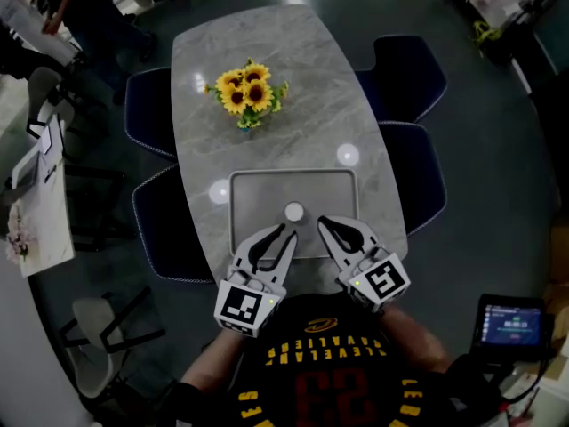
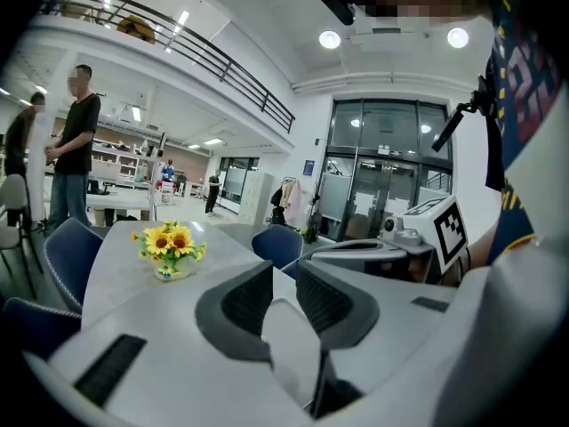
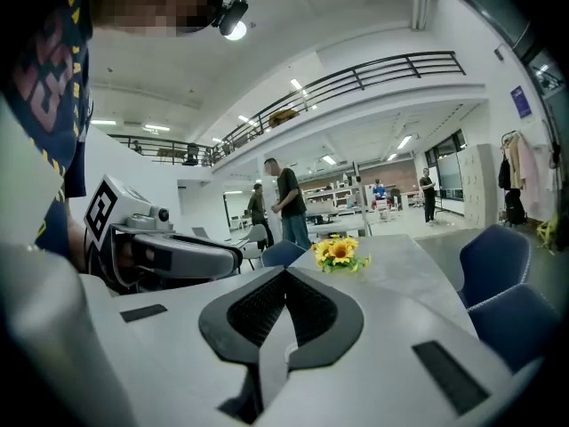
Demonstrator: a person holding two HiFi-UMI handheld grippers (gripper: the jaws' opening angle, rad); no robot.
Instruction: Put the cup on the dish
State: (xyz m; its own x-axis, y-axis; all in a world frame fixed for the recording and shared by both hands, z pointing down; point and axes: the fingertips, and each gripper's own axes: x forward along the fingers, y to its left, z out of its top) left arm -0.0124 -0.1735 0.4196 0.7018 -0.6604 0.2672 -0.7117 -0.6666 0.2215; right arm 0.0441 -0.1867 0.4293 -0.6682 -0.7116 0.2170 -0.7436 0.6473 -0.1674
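1 white cup (image 1: 293,211) in gray tray (image 1: 258,192)

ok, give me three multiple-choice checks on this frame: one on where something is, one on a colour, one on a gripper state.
1. Where do the sunflowers stand? A on the floor; B on the table, beyond the tray; C on a shelf.
2. What colour are the chairs at the table? A red; B dark blue; C yellow.
3. How do the right gripper's jaws stand? A wide apart; B together, nothing between; C clamped on a cup.

Answers: 1 B, the head view shows them mid-table past the tray's far edge. 2 B, all four seats show dark blue. 3 B, the right gripper view shows the jaws meeting with nothing held.
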